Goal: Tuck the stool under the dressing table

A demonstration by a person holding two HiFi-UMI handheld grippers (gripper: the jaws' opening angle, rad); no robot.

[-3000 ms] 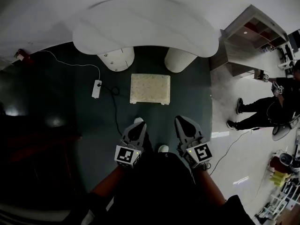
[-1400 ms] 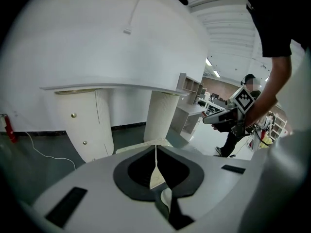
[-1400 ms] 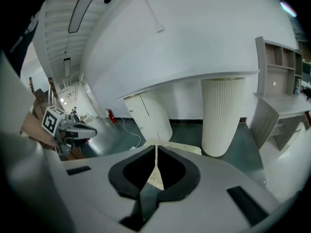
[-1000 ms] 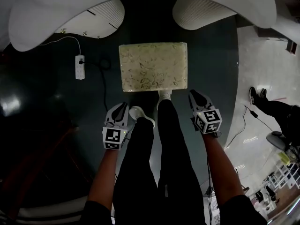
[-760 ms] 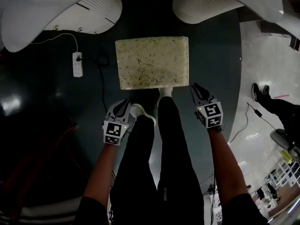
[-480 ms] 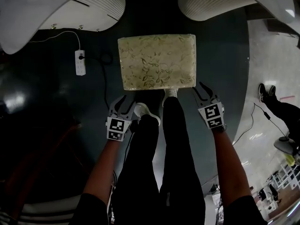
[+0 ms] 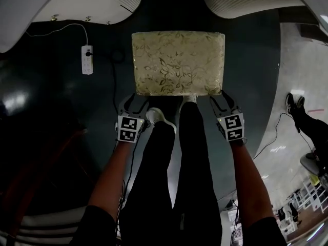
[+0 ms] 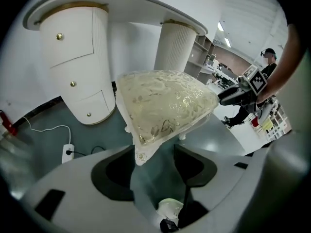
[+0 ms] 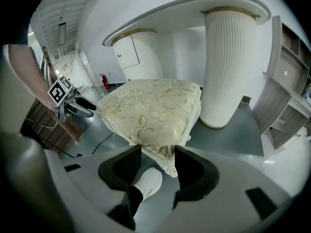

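Observation:
The stool (image 7: 178, 63) has a cream cushion with a gold leaf pattern and stands on the dark floor in front of the white dressing table (image 7: 92, 1). My left gripper (image 7: 134, 105) is at the stool's near left corner and my right gripper (image 7: 223, 101) at its near right corner. The jaws of both have just been opening. In the left gripper view the cushion corner (image 8: 141, 154) lies between the spread jaws of the left gripper (image 8: 153, 152), unpressed. In the right gripper view the other corner (image 9: 167, 161) sits likewise between the jaws of the right gripper (image 9: 158, 152).
A white power strip (image 7: 87, 59) with its cable lies on the floor to the stool's left. The person's legs and white shoes (image 7: 156, 118) stand just behind the stool. Two table pedestals (image 9: 226, 67) flank the gap beyond it. Grey shelving (image 9: 286, 106) stands at the right.
Both grippers have dropped and moved forward to the stool's near corners, and their jaws have gone from shut to wide open. The stool looms larger in the head view.

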